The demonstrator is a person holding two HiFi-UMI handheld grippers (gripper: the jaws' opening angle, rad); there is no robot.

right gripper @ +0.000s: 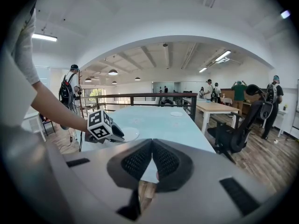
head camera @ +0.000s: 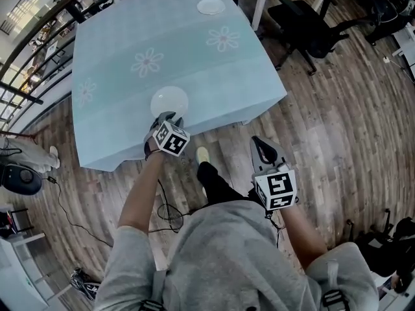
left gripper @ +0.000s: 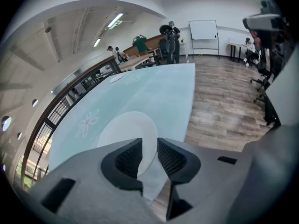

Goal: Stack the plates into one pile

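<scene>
A white plate (head camera: 169, 100) lies near the front edge of the table's light blue cloth (head camera: 117, 37). My left gripper (head camera: 170, 116) is at its near rim. In the left gripper view the jaws (left gripper: 149, 146) stand apart, with the rim of this plate (left gripper: 124, 127) running into the gap and the pads not pressing on it. A second white plate (head camera: 211, 6) sits at the far end of the table, also visible as a small plate (right gripper: 176, 114). My right gripper (head camera: 261, 144) hangs off the table over the wooden floor, its jaws (right gripper: 152, 148) shut and empty.
A black office chair (head camera: 305, 24) and a white table leg (head camera: 260, 2) stand right of the table. A dark railing (head camera: 39, 24) runs along its left side. Cables (head camera: 170, 212) lie on the floor by my legs. People (left gripper: 169, 41) stand far beyond the table.
</scene>
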